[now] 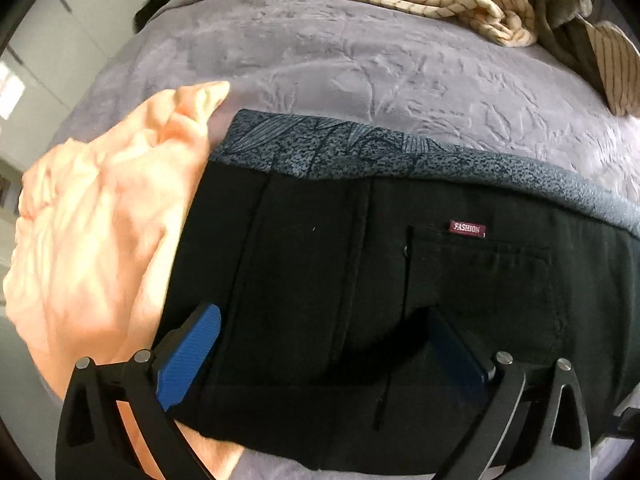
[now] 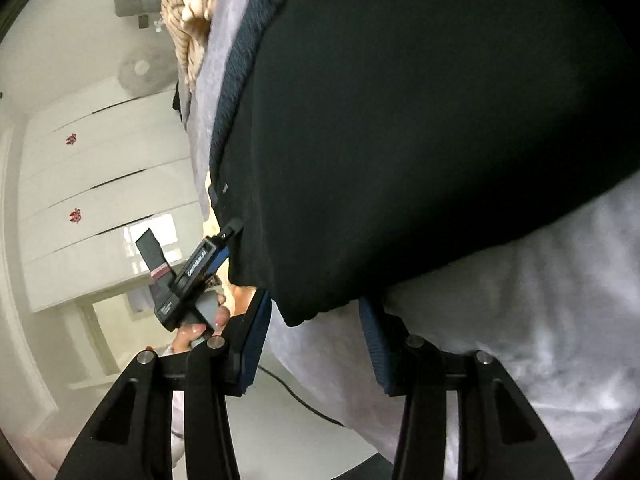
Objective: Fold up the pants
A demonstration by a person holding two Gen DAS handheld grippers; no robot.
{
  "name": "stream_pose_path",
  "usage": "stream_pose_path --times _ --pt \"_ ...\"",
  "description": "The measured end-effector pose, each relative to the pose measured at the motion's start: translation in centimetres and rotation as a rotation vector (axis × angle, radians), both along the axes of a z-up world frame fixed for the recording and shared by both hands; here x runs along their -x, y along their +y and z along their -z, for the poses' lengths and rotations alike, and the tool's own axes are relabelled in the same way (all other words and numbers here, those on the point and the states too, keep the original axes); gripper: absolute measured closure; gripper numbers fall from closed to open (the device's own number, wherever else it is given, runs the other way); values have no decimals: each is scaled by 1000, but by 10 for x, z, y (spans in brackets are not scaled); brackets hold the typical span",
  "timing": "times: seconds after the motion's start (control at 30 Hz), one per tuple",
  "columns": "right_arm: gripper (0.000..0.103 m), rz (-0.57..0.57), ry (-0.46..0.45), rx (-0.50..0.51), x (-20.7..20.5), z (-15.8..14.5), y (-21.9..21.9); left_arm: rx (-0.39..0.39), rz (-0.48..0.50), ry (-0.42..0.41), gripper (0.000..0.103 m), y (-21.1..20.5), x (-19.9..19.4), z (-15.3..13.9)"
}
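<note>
purple blanket [image 1: 360,60] lay under black pants [image 1: 340,272]; left gripper [image 1: 320,344] and right gripper [image 2: 316,332] had jaws spread around edges. thick fabric could slip out.

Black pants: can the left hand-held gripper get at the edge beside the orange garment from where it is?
Probably yes. The left hand-held gripper sits open right over the black pants, its left pad at the edge by the orange garment. Nothing lies between.
</note>
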State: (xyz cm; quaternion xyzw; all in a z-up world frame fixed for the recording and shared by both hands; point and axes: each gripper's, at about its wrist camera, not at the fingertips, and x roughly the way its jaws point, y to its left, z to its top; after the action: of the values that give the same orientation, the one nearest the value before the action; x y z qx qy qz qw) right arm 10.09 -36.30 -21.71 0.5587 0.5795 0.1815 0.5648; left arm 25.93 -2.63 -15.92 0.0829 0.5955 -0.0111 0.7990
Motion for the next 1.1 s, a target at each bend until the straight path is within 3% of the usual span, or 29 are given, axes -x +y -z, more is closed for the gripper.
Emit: stream_pose_path --times 0.2,0.23,0.27,0.33,0.37,0.47,0.53,0.6,0.63,0.77,0.83,0.9,0.93,0.97,1.0,1.1 --pt "51 88 6 -46 11 0 7 20 30 -19 0 4 2 0" --pt "56 91 15 -42 7 0 7 19 34 -20 0 4 1 2" --pt "77 89 19 -32 3 -1 7 19 39 -19 0 4 0 1" --pt "89 79 17 11 1 -11 7 21 45 -14 0 4 0 0" --pt "92 95 -31 12 1 -25 6 23 48 -15 0 5 2 -1" --pt "94 16 -116 171 7 -53 8 26 59 -23 0 6 2 0" --pt "95 -46 -46 272 14 -36 8 22 59 -24 0 5 1 1" --pt "94 1 20 205 28 -18 -3 19 58 -25 0 5 2 0" --pt "91 22 33 209 33 -18 -9 20 59 -26 0 5 2 1" --pt "57 124 -18 219 35 -31 -33 13 57 -32 0 3 2 2" --pt "56 162 -15 205 27 -29 -41 11 54 -28 0 2 2 2" --pt "56 171 21 199 19 -19 -43 10 54 -25 0 2 2 1" --pt "61 189 51 182 15 -13 -45 10 54 -21 0 2 1 1" --pt "86 204 70 178 14 -13 -45 11 54 -19 0 2 1 0" --pt "87 214 77 192 14 -18 -48 11 56 -18 0 2 1 0" --pt "89 159 -58 285 15 -50 -46 13 67 -35 0 3 3 2"
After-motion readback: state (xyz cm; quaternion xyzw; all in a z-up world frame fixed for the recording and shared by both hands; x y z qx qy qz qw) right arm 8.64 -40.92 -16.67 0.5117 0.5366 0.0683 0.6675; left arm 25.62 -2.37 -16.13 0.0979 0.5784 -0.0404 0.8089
